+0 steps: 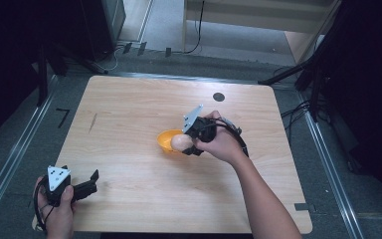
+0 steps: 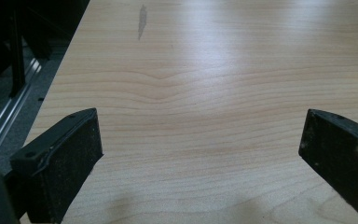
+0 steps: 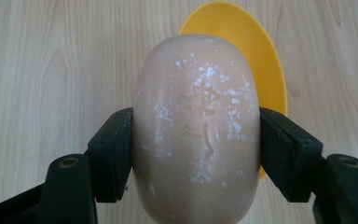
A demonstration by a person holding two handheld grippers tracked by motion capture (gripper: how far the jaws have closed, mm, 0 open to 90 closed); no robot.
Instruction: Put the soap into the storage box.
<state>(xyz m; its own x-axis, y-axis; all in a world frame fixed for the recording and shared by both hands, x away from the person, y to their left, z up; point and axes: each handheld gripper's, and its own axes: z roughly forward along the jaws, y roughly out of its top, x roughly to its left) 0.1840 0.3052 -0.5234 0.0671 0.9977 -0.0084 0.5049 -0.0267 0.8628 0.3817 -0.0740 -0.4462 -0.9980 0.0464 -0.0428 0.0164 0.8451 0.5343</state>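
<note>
Your right gripper [image 3: 196, 140] is clamped on the peach soap bar [image 3: 196, 126], holding it by its long sides just over the yellow dish [image 3: 261, 60] at the centre of the high view. The bar looks hard, smooth and likely slippery, so keep the pads at its widest middle. Your left gripper [image 1: 82, 186] rests with jaws spread, empty, at lower left on the table [image 1: 129, 114].

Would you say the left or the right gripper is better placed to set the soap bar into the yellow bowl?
Right. The right gripper is shut on the soap bar directly over the yellow bowl. The left gripper rests open near the table's corner.
</note>
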